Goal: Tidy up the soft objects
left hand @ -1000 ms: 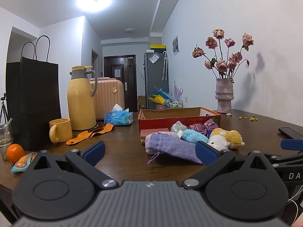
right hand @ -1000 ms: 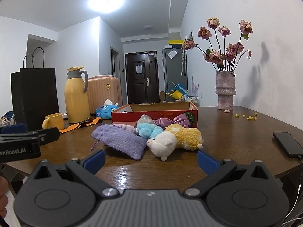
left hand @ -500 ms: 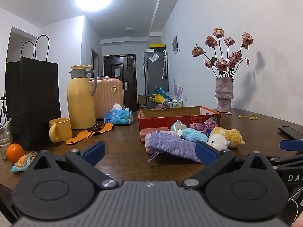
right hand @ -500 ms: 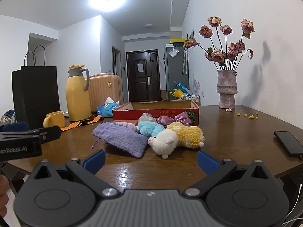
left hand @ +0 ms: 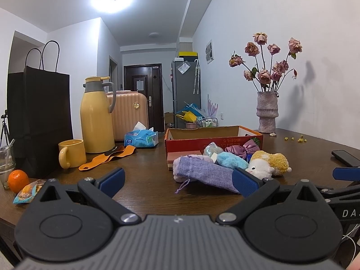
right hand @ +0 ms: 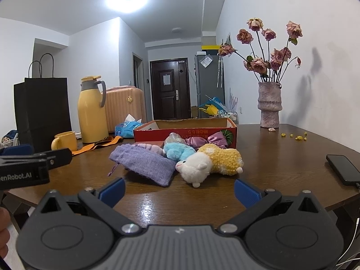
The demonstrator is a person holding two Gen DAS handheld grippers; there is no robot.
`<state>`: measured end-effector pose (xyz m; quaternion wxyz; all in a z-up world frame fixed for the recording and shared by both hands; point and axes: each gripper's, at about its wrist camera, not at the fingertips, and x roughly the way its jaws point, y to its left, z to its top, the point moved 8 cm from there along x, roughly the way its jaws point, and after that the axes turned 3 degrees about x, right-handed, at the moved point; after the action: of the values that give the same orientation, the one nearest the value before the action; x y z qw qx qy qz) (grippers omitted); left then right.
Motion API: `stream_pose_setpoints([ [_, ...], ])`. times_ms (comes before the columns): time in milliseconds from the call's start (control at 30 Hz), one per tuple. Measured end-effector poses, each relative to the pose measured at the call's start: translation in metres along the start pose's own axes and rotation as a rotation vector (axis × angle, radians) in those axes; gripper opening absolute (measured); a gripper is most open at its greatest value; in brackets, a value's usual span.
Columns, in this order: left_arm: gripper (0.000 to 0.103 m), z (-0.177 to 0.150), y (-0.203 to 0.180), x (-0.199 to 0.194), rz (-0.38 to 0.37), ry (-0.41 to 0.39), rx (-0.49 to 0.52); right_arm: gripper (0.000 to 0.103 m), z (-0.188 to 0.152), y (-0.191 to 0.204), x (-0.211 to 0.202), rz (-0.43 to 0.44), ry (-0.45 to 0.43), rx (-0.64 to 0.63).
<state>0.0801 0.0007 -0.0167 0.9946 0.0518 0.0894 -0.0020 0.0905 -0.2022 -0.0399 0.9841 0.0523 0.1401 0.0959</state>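
Observation:
A heap of soft things lies on the brown table in front of a red cardboard box. Nearest is a purple knit pouch. Beside it lie a white-and-yellow plush sheep, a light blue plush and a shiny purple scrunchie. My left gripper is open, low over the table, short of the pouch. My right gripper is open too, just short of the sheep. Neither holds anything.
On the left stand a yellow thermos, a yellow mug, a black paper bag, a tissue pack, an orange strap and a tangerine. A vase of dried roses and a phone are on the right.
Both grippers have edged slightly forward toward the heap and stay open. The soft things have not moved.

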Motion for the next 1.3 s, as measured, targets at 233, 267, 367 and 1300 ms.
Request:
stream_pose_setpoints([
  [233, 0.103, 0.000, 0.000, 0.000, -0.001, 0.001, 0.000, 0.103, -0.001, 0.001, 0.001, 0.000, 0.003, 0.001],
  [267, 0.103, 0.000, 0.000, 0.000, -0.001, 0.001, 0.000, 0.103, -0.001, 0.001, 0.001, 0.000, 0.003, 0.001],
  [367, 0.103, 0.000, -0.001, 0.000, -0.004, 0.002, 0.001, 0.103, -0.002, 0.000, 0.001, -0.001, 0.005, 0.001],
  [1300, 0.103, -0.004, 0.024, 0.089, -0.051, 0.140, -0.061, 0.103, 0.013, 0.012, 0.053, 0.148, 0.089, 0.067],
])
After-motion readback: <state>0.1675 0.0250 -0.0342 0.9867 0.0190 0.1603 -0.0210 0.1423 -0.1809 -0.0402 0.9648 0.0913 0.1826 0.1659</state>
